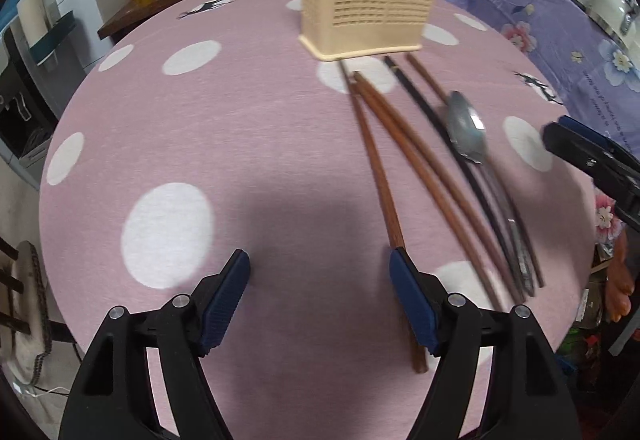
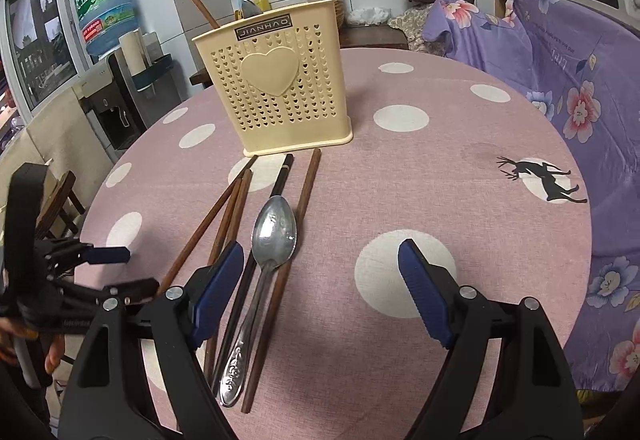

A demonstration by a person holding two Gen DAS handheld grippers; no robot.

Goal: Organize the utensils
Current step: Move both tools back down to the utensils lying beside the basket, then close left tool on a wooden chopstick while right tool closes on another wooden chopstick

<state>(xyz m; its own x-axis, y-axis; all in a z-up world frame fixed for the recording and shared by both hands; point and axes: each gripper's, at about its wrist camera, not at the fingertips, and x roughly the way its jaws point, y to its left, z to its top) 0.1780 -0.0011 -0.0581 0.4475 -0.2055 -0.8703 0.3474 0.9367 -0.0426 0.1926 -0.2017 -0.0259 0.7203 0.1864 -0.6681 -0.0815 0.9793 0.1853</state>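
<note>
Pink polka-dot cloth covers the round surface (image 2: 460, 167), where a cream perforated utensil holder (image 2: 280, 87) stands upright in the upper middle of the right wrist view, already holding a brown chopstick and a ladle. Just below its base lie three brown chopsticks (image 2: 224, 215), one black chopstick (image 2: 280, 179) and a metal spoon (image 2: 274, 232), side by side and partly overlapping. The left tool (image 1: 320, 280) hangs spread and empty beside one brown chopstick, while the right tool (image 2: 320, 260) is likewise spread wide, empty, its left finger over the chopsticks
</note>
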